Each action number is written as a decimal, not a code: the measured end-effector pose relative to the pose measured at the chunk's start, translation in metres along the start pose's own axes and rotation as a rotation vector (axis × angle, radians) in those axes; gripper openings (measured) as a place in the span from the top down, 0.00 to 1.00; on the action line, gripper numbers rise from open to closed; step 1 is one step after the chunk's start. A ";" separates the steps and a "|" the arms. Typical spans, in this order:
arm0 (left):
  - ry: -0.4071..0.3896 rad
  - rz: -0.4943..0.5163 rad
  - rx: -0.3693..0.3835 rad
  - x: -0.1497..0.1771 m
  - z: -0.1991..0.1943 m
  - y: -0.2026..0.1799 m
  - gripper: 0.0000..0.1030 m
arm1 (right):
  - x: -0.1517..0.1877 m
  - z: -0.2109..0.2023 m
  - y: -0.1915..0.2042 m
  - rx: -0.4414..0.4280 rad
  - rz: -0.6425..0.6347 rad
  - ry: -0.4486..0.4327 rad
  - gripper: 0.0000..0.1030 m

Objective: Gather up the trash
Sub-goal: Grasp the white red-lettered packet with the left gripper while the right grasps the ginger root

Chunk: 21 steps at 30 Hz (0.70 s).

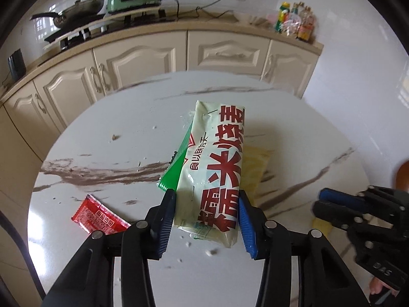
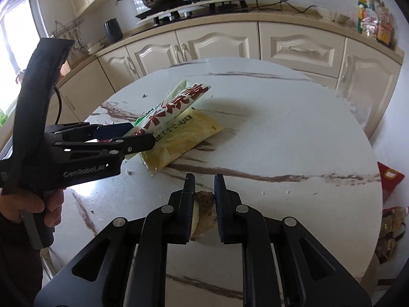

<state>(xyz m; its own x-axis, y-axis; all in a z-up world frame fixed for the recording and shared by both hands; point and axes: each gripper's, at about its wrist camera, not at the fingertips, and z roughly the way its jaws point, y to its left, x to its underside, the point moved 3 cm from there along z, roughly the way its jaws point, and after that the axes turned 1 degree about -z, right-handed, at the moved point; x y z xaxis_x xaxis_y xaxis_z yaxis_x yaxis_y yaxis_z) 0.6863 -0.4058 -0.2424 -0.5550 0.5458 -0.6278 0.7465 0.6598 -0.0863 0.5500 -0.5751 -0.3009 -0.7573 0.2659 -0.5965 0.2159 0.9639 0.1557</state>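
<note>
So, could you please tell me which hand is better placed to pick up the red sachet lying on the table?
Neither is free, but the left gripper is nearer: the red sachet lies beside it. It grips the white wrapper; the right gripper holds a brown scrap.

Cream wrapper (image 1: 214,168): large red "糯米烧麦", smaller "食以民为天". Left gripper (image 2: 143,138) body: white "GenRobot.AI". Right gripper (image 1: 329,202): embossed "DAS".

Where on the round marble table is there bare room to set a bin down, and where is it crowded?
Bare: the table's far and right side, beyond the yellow packet. Crowded: the near left, where the white wrapper, green wrapper and red sachet lie.
</note>
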 end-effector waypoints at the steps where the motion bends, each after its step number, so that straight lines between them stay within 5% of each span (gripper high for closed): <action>1: -0.015 0.002 0.008 0.001 -0.008 -0.004 0.58 | 0.000 -0.002 0.000 -0.001 0.002 -0.004 0.86; 4: -0.050 0.011 0.016 0.007 -0.029 -0.010 0.58 | 0.000 -0.013 0.002 0.001 0.006 -0.025 0.86; 7: -0.099 0.003 0.032 0.017 -0.060 -0.012 0.58 | -0.002 -0.027 0.009 -0.001 0.000 -0.052 0.99; 13: -0.146 -0.004 0.024 0.051 -0.107 -0.008 0.58 | -0.003 -0.045 0.029 0.020 -0.025 -0.060 0.99; 15: -0.163 0.000 0.003 0.064 -0.124 -0.006 0.58 | 0.000 -0.046 0.025 0.016 0.005 -0.083 0.94; 16: -0.172 0.002 -0.001 0.071 -0.133 -0.005 0.58 | 0.003 -0.045 0.021 0.046 0.009 -0.085 0.79; 17: -0.180 0.000 -0.004 0.080 -0.140 -0.005 0.58 | 0.007 -0.045 0.017 0.079 0.016 -0.081 0.50; 18: -0.185 -0.007 -0.004 0.086 -0.147 -0.004 0.58 | 0.011 -0.042 0.010 0.106 0.020 -0.075 0.36; 21: -0.193 -0.028 -0.015 0.105 -0.163 -0.002 0.58 | 0.019 -0.023 0.000 0.095 0.023 -0.023 0.46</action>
<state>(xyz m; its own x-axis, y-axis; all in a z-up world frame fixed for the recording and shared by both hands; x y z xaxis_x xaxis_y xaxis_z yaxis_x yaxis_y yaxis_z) 0.5662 -0.2656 -0.1824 -0.4935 0.4189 -0.7622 0.7255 0.6816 -0.0951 0.5220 -0.5700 -0.2941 -0.7374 0.2862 -0.6118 0.2907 0.9521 0.0950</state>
